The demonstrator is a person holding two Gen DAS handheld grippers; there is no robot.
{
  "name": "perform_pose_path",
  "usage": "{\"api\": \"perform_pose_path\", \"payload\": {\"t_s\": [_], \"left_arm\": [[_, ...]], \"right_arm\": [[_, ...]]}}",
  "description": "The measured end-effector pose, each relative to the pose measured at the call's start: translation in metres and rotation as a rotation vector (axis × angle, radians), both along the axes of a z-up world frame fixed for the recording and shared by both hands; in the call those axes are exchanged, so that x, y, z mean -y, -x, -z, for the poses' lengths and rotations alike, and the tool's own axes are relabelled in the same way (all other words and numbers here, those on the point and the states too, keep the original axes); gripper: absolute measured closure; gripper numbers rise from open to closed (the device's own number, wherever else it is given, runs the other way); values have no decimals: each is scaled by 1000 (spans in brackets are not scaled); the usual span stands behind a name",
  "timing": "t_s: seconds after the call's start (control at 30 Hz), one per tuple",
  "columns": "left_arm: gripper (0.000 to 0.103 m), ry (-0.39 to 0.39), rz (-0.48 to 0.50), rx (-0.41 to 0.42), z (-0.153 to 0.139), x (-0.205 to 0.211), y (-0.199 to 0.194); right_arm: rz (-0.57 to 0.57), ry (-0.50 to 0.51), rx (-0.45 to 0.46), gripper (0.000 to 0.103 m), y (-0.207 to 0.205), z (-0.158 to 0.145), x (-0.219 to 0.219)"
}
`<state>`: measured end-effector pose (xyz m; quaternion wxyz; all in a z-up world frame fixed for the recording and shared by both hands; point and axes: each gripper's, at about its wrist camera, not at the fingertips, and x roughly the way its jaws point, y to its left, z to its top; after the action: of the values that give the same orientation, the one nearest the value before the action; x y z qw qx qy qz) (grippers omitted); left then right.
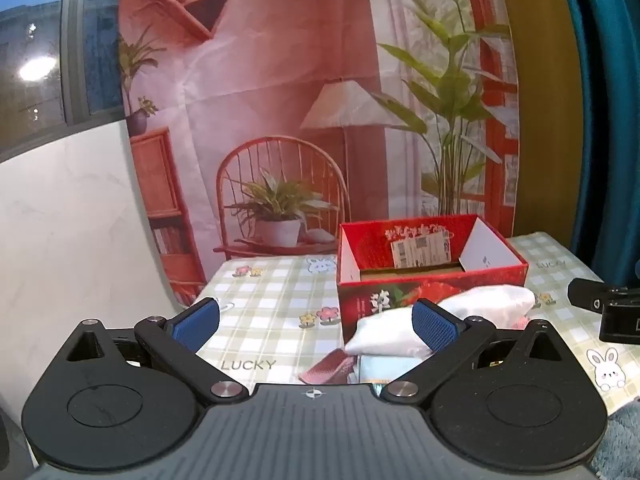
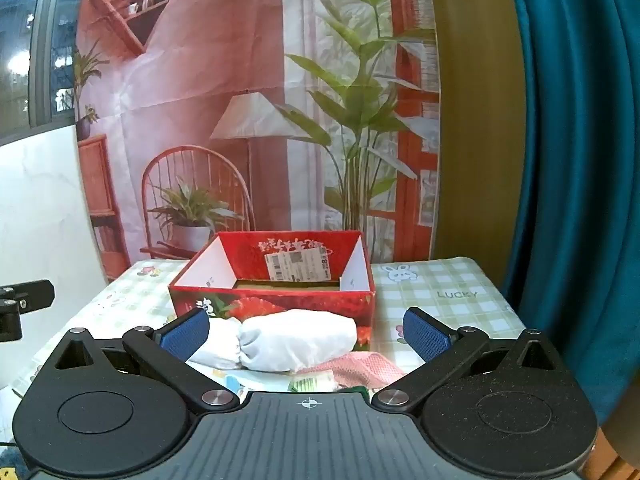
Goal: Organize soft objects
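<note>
A red open box (image 1: 432, 280) (image 2: 280, 292) stands on the checked tablecloth, its inside bare down to a brown floor. In front of it lies a white cloth bundle (image 1: 452, 320) (image 2: 296, 340), on top of other soft pieces: a pink cloth (image 2: 360, 368) and a dark red patterned piece (image 1: 332, 366). My left gripper (image 1: 316, 322) is open, above the table left of the bundle, its right finger overlapping the bundle's edge in the picture. My right gripper (image 2: 306, 334) is open, with the bundle seen between its spread fingers, pads apart from it.
The table (image 1: 272, 304) (image 2: 448, 304) stands against a printed backdrop (image 1: 300, 100). A white wall (image 1: 72, 220) lies left, a teal curtain (image 2: 572, 160) right. The other gripper's black body shows at the edge (image 1: 608, 312) (image 2: 20, 304). A grey-blue fuzzy fabric (image 1: 624, 436) lies at the near right.
</note>
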<state>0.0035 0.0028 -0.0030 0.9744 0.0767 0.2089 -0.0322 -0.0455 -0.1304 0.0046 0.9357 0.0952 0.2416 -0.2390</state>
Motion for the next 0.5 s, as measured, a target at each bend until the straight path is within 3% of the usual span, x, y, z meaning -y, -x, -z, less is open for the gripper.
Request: {"api": "perform_pose_path", "payload": {"t_s": [0.17,0.5], "left_arm": [[0,-18,-16,-33,-2,-1,-7],[0,-23,-29,-19,-5,9,-3]], "right_arm": [[-1,-25,-29,0,-3,3,2],[-4,-3,-31,0,2,0,-6]]}}
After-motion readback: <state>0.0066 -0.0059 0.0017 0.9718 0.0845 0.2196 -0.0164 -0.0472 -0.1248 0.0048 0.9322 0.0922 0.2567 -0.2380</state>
